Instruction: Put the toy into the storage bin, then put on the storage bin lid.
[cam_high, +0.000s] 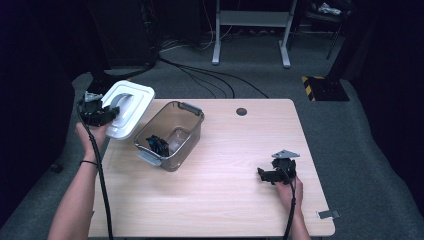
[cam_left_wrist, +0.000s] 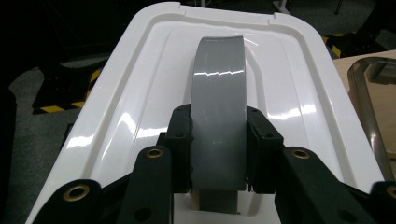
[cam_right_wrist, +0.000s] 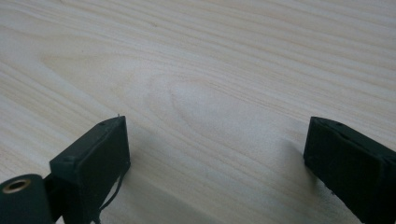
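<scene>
My right gripper (cam_high: 270, 175) sits low over the near right part of the table (cam_high: 235, 200), jaws spread wide with only bare wood grain between them; nothing held. Right hand (cam_high: 286, 184) behind it, cable trailing back toward me.

My left gripper (cam_high: 107, 113) is up beyond the table's left edge, jaws pinching the grey handle (cam_left_wrist: 218, 93) of the white lid (cam_left_wrist: 140, 112) from both sides. Lid is clear of the box, tilted, hanging off the table's far left corner.

Between the two: the clear box (cam_high: 171, 135), open, grey latches at both ends, on the left half of the table. Something dark with a blue edge (cam_high: 157, 144) lies inside.
</scene>
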